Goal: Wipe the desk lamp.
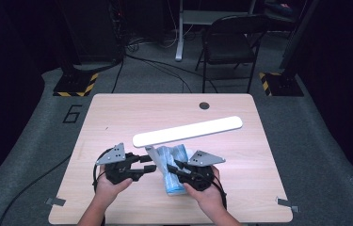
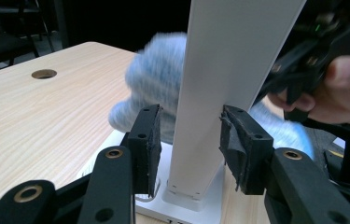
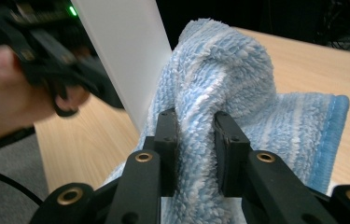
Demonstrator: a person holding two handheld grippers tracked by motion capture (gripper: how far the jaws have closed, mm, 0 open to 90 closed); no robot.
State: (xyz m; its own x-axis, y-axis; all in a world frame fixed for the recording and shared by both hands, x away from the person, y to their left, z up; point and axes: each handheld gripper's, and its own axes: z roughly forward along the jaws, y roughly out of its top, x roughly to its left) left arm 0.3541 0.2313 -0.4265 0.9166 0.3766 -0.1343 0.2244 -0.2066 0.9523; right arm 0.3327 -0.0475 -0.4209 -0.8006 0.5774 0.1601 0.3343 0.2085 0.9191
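A white desk lamp stands on the wooden table [image 1: 117, 117], its long bar head [image 1: 188, 131] over a flat post [image 2: 219, 70] and a base [image 2: 163, 205]. My left gripper [image 2: 190, 135] straddles the post low down. Its right pad lies against the post, and a narrow gap shows at its left pad. It also appears in the high view [image 1: 150, 167]. A fluffy blue-and-white striped towel [image 3: 228, 70] is bunched against the far side of the post [image 3: 126, 51]. My right gripper [image 3: 196, 126] is shut on a fold of it. The towel [image 1: 170, 155] trails toward the front edge.
A round cable hole [image 1: 204, 105] sits near the table's far edge. A black folding chair [image 1: 230, 42] and yellow-striped stand feet [image 1: 75, 84] are on the floor behind. Metal clips [image 1: 54, 201] mark the front corners.
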